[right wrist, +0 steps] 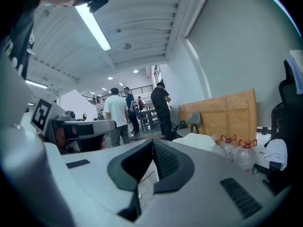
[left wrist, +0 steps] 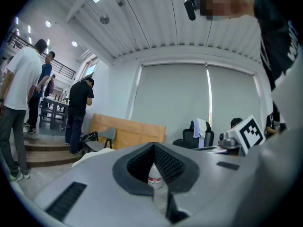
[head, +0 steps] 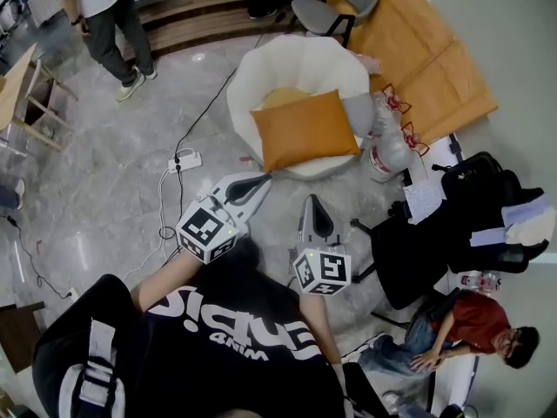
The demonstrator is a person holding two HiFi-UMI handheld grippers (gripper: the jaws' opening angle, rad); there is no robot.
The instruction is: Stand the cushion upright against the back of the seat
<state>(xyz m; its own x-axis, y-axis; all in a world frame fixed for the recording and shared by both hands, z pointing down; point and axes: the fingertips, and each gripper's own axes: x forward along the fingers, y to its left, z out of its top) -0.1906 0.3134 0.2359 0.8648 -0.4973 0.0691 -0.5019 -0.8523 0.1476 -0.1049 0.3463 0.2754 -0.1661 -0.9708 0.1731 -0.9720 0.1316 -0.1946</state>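
Observation:
An orange cushion (head: 305, 130) lies on the white round armchair (head: 261, 70), its broad face turned up and its front edge near the seat's front. My left gripper (head: 264, 179) is shut and holds nothing, just short of the chair's front left. My right gripper (head: 312, 202) is also shut with nothing in it, a little nearer to me, below the cushion. In the left gripper view the jaws (left wrist: 153, 145) meet at the tip, with a water bottle (left wrist: 155, 176) seen through the gap. In the right gripper view the shut jaws (right wrist: 152, 142) point toward the white armchair (right wrist: 203, 141).
Two big water bottles (head: 387, 142) stand right of the armchair. A power strip (head: 184, 160) with cables lies on the floor at left. A black office chair (head: 409, 251) and a person sitting on the floor (head: 461, 329) are at right. Another person stands (head: 113, 16) at the back left.

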